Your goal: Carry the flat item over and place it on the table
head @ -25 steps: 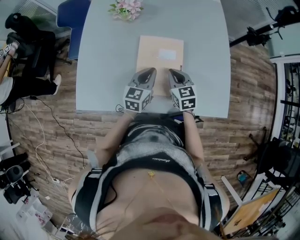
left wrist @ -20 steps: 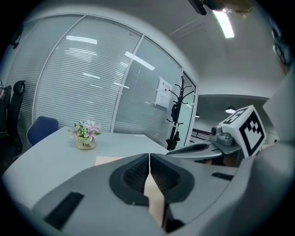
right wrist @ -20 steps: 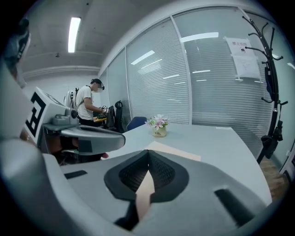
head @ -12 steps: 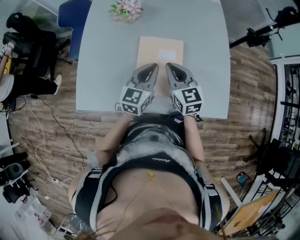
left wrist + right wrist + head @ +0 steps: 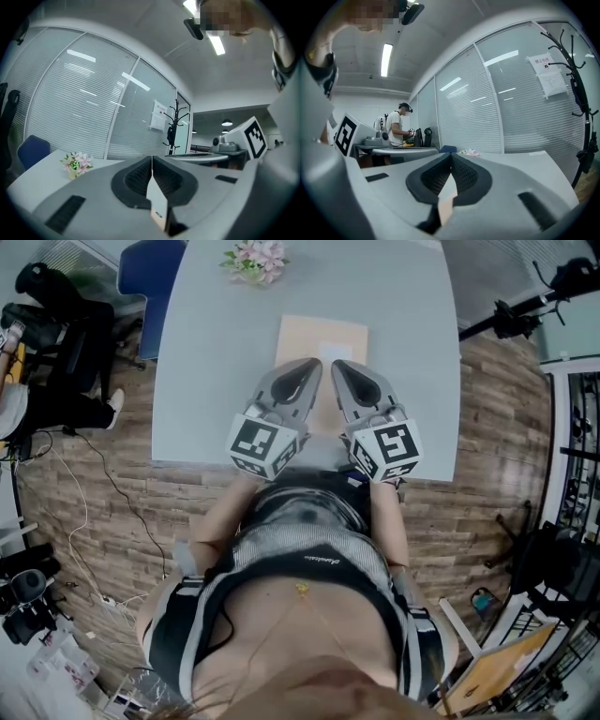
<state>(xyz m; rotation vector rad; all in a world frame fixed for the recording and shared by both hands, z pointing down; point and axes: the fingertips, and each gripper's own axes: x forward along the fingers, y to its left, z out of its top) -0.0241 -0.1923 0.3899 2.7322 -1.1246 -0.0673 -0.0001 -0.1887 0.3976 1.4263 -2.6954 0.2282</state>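
A flat tan envelope with a white label lies on the grey table, just past the middle. Both grippers hover over its near half, tips close together and pointing away from me. The left gripper is shut; in the left gripper view its jaws meet in one seam, with a thin tan strip low in the seam. The right gripper is shut too, and its view shows the same tan sliver. I cannot tell what that strip is. The envelope's near edge is hidden under the grippers.
A small bunch of pink flowers stands at the table's far edge. A blue chair is at the far left corner. Cables and gear lie on the wooden floor to the left. A person stands far off by a desk.
Both grippers have risen towards my head and look larger, their tips drawn closer together. The envelope has stayed where it was on the table.
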